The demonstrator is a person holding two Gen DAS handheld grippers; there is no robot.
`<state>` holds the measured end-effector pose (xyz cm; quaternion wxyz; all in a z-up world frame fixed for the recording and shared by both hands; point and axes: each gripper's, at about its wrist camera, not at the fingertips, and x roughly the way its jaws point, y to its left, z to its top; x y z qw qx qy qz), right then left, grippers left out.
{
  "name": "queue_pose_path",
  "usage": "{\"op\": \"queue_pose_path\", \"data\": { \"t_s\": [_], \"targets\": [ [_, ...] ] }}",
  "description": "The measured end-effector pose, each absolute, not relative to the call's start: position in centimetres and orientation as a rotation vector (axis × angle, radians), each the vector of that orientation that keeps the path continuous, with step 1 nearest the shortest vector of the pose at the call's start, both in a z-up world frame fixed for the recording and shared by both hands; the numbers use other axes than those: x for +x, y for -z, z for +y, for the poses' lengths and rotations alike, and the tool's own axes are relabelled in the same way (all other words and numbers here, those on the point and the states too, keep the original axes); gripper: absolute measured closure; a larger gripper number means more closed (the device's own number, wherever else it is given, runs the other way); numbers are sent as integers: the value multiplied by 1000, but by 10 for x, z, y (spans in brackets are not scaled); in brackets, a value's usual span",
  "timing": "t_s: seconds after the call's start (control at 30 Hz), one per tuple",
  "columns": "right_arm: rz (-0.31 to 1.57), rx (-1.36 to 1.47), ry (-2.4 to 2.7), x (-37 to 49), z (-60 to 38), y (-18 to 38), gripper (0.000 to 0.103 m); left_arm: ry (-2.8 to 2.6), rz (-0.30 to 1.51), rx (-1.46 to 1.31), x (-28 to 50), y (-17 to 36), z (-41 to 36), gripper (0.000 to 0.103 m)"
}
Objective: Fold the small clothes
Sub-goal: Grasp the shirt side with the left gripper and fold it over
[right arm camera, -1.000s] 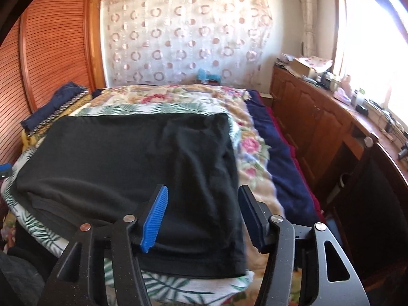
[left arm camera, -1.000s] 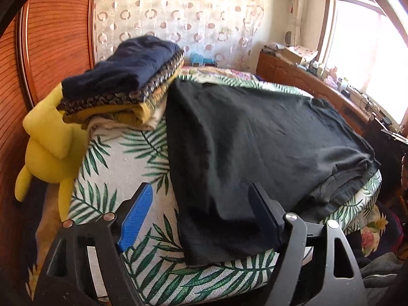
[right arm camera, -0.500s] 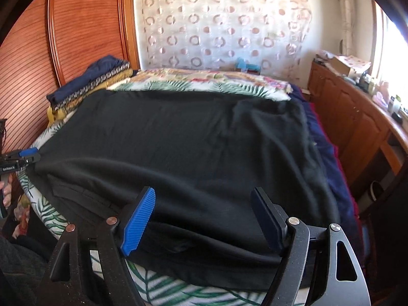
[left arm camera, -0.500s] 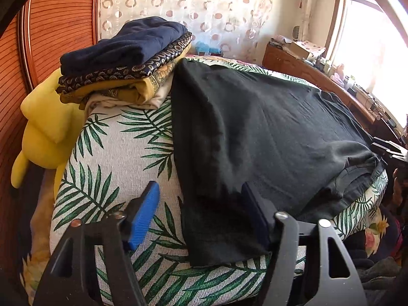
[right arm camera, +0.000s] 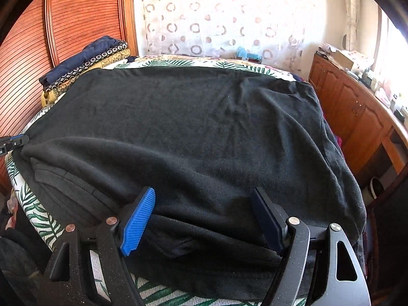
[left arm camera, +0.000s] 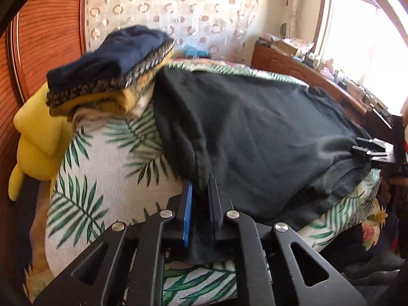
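A black garment (left arm camera: 255, 127) (right arm camera: 191, 127) lies spread flat over the leaf-print bed cover (left arm camera: 107, 168). My left gripper (left arm camera: 200, 186) is at its near left corner. Its jaws are closing and the blue pads pinch a bunched fold of the black cloth between them. My right gripper (right arm camera: 204, 199) stands open over the garment's near edge, with the cloth between its fingers and neither pad pressing on it. Each gripper also shows small in the other's view: the right gripper (left arm camera: 369, 150) at the far edge, the left gripper (right arm camera: 15, 141) at the left edge.
A stack of folded clothes (left arm camera: 114, 61) (right arm camera: 84, 61), navy on top, sits at the bed's far left corner. A yellow plush toy (left arm camera: 38, 137) hangs beside it. A wooden cabinet (right arm camera: 357, 112) runs along the right, and a slatted wooden door (right arm camera: 76, 17) stands to the left.
The left jaws have come together on the garment's corner, and the cloth has bunched up there. The right gripper came down and in over the near edge and opened wider.
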<state>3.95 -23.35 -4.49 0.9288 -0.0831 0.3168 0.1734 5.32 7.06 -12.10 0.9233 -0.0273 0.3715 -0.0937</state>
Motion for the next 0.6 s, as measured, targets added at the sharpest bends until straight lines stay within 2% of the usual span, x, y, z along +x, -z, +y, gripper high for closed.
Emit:
{"op": "queue_pose_path", "data": {
  "t_s": [0.23, 0.6],
  "targets": [
    [655, -148, -351, 48, -233, 47, 24, 280, 683, -67, 64, 81, 50, 92],
    [606, -95, -348, 32, -260, 36, 24, 445, 592, -6, 108, 30, -27, 92]
  ]
}}
